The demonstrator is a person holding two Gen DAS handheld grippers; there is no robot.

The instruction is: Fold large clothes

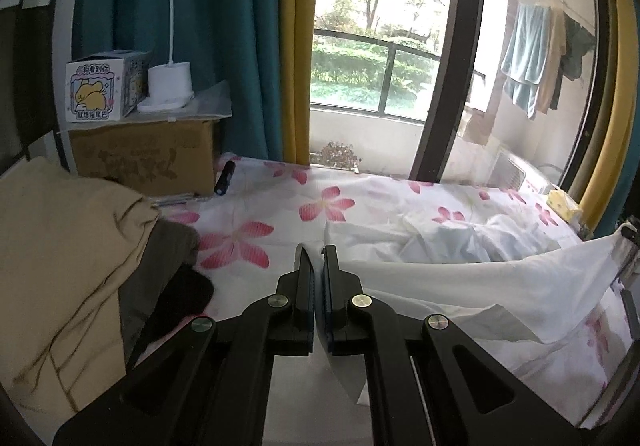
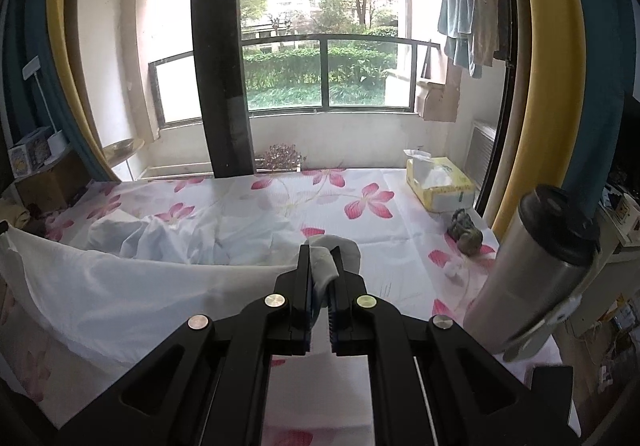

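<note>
A large white garment (image 1: 480, 278) lies on the flowered bed sheet (image 1: 280, 214), its near edge lifted and stretched taut between both grippers. My left gripper (image 1: 316, 258) is shut on one corner of that edge, with cloth hanging below the jaws. In the right wrist view the same white garment (image 2: 120, 286) spans leftward from my right gripper (image 2: 320, 258), which is shut on a bunched fold of its fabric. The far part of the garment (image 2: 168, 234) rests crumpled on the bed.
A tan and dark clothes pile (image 1: 80, 266) sits at left, with a cardboard box (image 1: 148, 158), a small printed box and a white lamp (image 1: 170, 82) behind it. A tissue box (image 2: 438, 184), a small dark object (image 2: 466, 232) and a steel flask (image 2: 536, 270) stand at right. A window runs along the bed's far side.
</note>
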